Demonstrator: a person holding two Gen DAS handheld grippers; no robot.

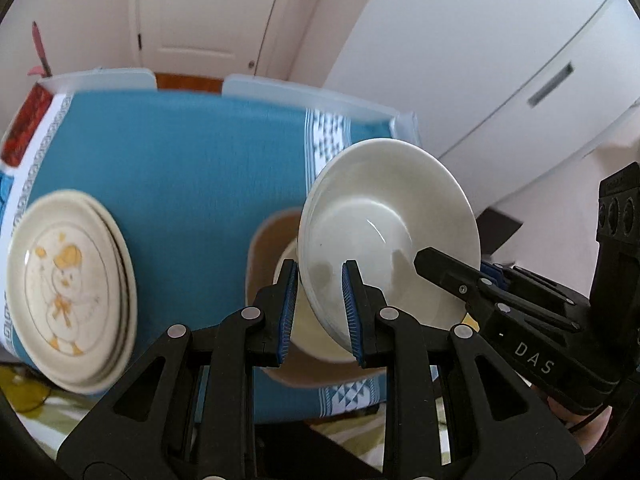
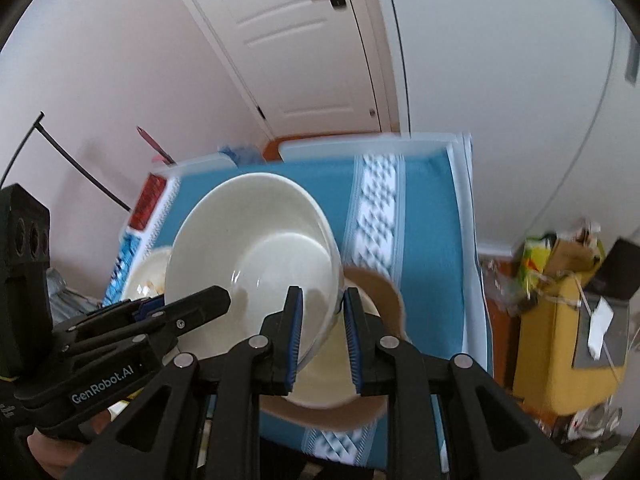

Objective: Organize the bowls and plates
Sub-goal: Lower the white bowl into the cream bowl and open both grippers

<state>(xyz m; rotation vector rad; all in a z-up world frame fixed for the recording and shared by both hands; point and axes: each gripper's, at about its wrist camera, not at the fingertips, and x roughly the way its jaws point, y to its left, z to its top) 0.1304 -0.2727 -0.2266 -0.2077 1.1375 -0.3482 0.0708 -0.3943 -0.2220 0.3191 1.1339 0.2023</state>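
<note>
A white bowl [image 1: 384,224] is held in the air between both grippers, above a brown-rimmed plate [image 1: 264,248] on the blue tablecloth [image 1: 192,176]. My left gripper [image 1: 319,308] is shut on the bowl's near-left rim. My right gripper [image 2: 322,328] is shut on the bowl's [image 2: 256,248] right rim; it also shows in the left wrist view [image 1: 480,280]. The brown-rimmed plate [image 2: 384,292] lies directly under the bowl. A stack of cream plates with a cartoon duck [image 1: 68,288] sits at the table's left edge.
A red packet [image 1: 26,128] lies at the table's far left corner. White chair backs [image 1: 300,88] stand behind the table, with a door and cabinets beyond. A yellow cart with clutter [image 2: 560,320] stands right of the table.
</note>
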